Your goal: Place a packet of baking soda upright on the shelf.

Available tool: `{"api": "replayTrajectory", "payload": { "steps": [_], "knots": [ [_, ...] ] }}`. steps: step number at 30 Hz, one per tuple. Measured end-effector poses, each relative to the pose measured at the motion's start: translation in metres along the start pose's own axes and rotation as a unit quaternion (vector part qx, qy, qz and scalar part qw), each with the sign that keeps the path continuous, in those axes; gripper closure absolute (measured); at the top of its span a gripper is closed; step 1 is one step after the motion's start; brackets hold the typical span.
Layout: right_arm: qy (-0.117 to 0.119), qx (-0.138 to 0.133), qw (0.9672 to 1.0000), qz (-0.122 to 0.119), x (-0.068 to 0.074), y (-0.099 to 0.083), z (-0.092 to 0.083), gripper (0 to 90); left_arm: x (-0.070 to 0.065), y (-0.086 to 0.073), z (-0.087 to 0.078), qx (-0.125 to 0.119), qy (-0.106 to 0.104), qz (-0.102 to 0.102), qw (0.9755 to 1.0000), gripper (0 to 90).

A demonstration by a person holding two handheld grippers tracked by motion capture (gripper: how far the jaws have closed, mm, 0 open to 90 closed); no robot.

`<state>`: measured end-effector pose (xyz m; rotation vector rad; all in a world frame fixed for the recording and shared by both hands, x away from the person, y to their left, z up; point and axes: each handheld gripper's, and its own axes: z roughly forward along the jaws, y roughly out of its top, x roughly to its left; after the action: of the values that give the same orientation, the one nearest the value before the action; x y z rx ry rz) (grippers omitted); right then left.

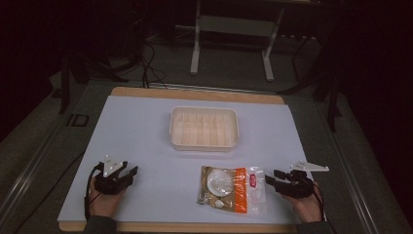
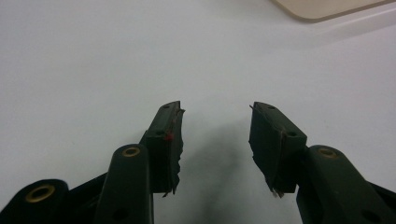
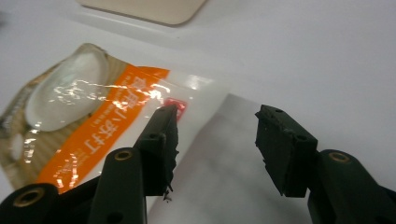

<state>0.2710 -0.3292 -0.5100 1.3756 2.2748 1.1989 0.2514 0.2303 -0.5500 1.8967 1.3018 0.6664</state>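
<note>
While both grippers rest low on the white table cover (image 1: 146, 131), a flat food packet (image 1: 231, 189) lies between them, closer to the right one. Seen from the high view, the packet is at about 5 o'clock from the middle of the cover, and the cream tray (image 1: 204, 111) stands at 12 o'clock from the packet, apart from it. The packet has an orange band, a clear end with a small red mark, and a picture of a white bowl.

The right gripper (image 1: 269, 176) is at 3 o'clock of the packet, just beside its clear edge. In the right gripper view its jaws are wide apart and hold nothing; the right gripper (image 3: 215, 109) points over the clear end of the packet (image 3: 93, 121), and a corner of the tray (image 3: 154, 9) is at 11 o'clock.

The left gripper (image 1: 129, 170) is at 9 o'clock of the packet, well apart from it. In the left gripper view the left gripper (image 2: 215, 106) also has its jaws wide and empty above the bare cover (image 2: 93, 56), with a corner of the tray (image 2: 327, 7) at 1 o'clock.
</note>
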Motion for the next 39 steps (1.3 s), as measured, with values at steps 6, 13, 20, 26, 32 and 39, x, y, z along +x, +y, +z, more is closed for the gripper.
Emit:
{"api": "replayTrajectory", "payload": {
  "steps": [6, 13, 20, 26, 32, 39],
  "knots": [
    [0.018, 0.012, 0.9997, 0.008, 0.004, -0.003, 0.007, 48.6, 0.0, 0.0, 0.0, 0.001, 0.0, 0.001, 1.0, 53.6],
    [0.033, 0.028, 0.9989, 0.019, 0.007, -0.008, 0.015, 50.5, 0.0, 0.0, 0.0, 0.001, 0.001, 0.002, 1.0, 53.4],
    [0.052, 0.044, 0.9969, 0.039, 0.009, -0.011, 0.021, 56.2, -0.001, 0.0, 0.001, 0.001, 0.002, 0.002, 1.0, 53.3],
    [0.059, 0.052, 0.9953, 0.057, 0.007, -0.014, 0.024, 57.7, -0.001, 0.0, 0.001, 0.002, 0.002, 0.002, 1.0, 53.2],
    [0.077, 0.065, 0.9929, 0.064, 0.008, -0.016, 0.028, 63.5, -0.001, 0.0, 0.001, 0.003, 0.003, 0.003, 1.0, 52.9],
    [0.107, 0.079, 0.9846, 0.114, 0.007, -0.018, 0.031, 68.6, -0.001, 0.001, 0.001, 0.002, 0.004, 0.004, 1.0, 52.6]
  ]
}}
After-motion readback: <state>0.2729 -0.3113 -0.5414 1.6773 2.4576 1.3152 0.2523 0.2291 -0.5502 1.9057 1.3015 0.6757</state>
